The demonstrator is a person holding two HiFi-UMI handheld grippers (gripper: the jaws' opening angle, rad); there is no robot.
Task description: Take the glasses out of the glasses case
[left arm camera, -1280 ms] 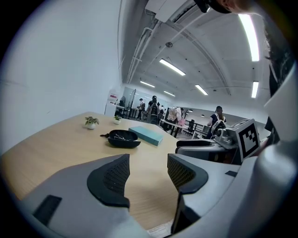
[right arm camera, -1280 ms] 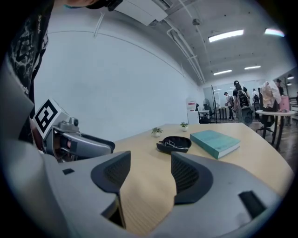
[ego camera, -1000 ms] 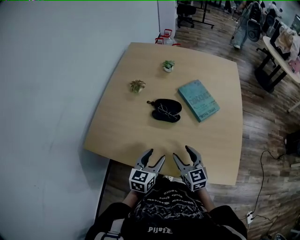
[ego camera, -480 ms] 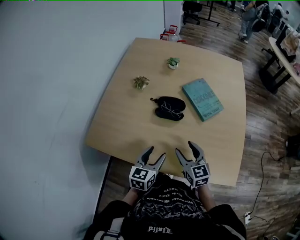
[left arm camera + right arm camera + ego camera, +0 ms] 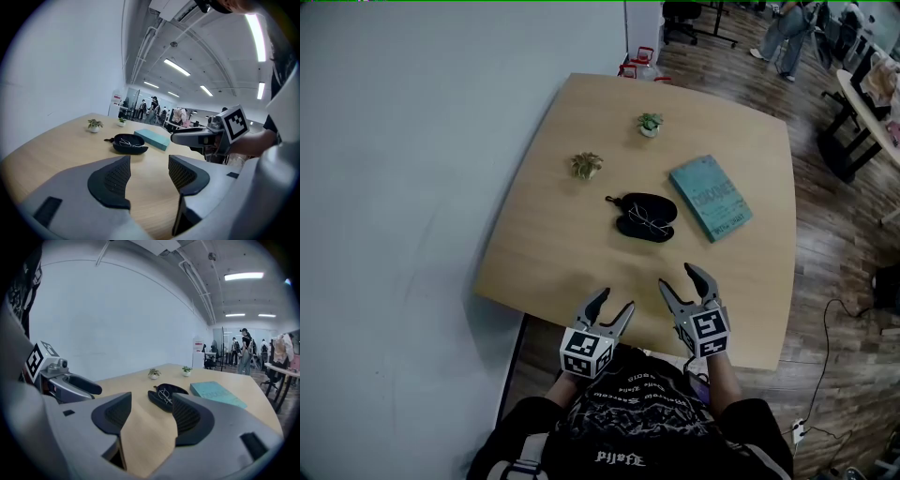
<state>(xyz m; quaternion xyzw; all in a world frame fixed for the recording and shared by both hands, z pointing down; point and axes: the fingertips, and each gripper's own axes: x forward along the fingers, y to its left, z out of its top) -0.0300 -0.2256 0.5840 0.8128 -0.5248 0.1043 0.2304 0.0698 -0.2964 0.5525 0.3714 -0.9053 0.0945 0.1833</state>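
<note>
A black glasses case [image 5: 645, 217] lies open on the middle of the wooden table [image 5: 562, 253], with thin wire glasses [image 5: 643, 217] resting inside it. The same case [image 5: 130, 143] [image 5: 165, 397] shows far ahead in both gripper views. My left gripper [image 5: 612, 306] hovers over the table's near edge, open and empty. To its right, my right gripper [image 5: 680, 278] is also open and empty, slightly farther forward. Both are well short of the case.
A teal book [image 5: 710, 198] lies right of the case. Two small potted plants [image 5: 587, 165] [image 5: 650, 124] stand behind it toward the wall [image 5: 412, 187]. Wooden floor, desks and a person [image 5: 783, 37] lie beyond the table at the right.
Both grippers stay near the table's front edge; the right one has edged forward and to the right. The head view has shifted slightly. The case and glasses have not moved.
</note>
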